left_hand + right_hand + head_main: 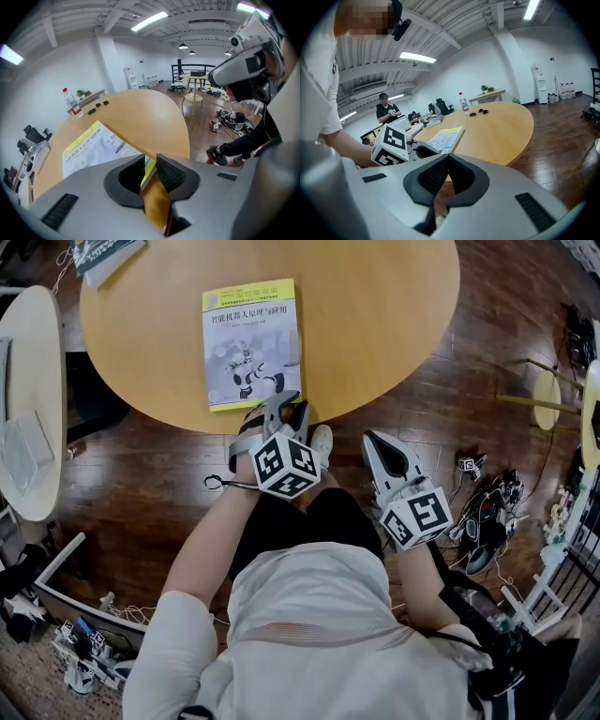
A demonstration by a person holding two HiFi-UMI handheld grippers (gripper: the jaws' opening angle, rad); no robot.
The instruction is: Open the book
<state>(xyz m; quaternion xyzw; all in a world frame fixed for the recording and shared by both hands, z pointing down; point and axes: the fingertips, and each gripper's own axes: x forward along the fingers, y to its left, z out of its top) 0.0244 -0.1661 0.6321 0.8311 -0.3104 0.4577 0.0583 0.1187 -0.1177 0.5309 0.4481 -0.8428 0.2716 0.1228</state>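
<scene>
A closed book [251, 343] with a yellow-and-white cover lies flat on the round wooden table [375, 315], close to the near edge. My left gripper [281, 407] is at the book's near right corner, tilted downward. In the left gripper view its jaws [150, 161] stand a little apart, with the book's corner [93, 145] and the table edge between them; neither pad visibly presses on it. My right gripper [373, 439] hangs off the table to the right, over the floor. Its jaws [448, 159] meet at the tips with nothing between them. The book [447, 136] lies ahead of it on the left.
Another book [103, 254] lies at the table's far left edge. A white table [33, 399] stands at the left. Cables and gear [487, 502] litter the wooden floor at the right. A bottle [70, 101] and small dark items [98, 105] sit far across the table.
</scene>
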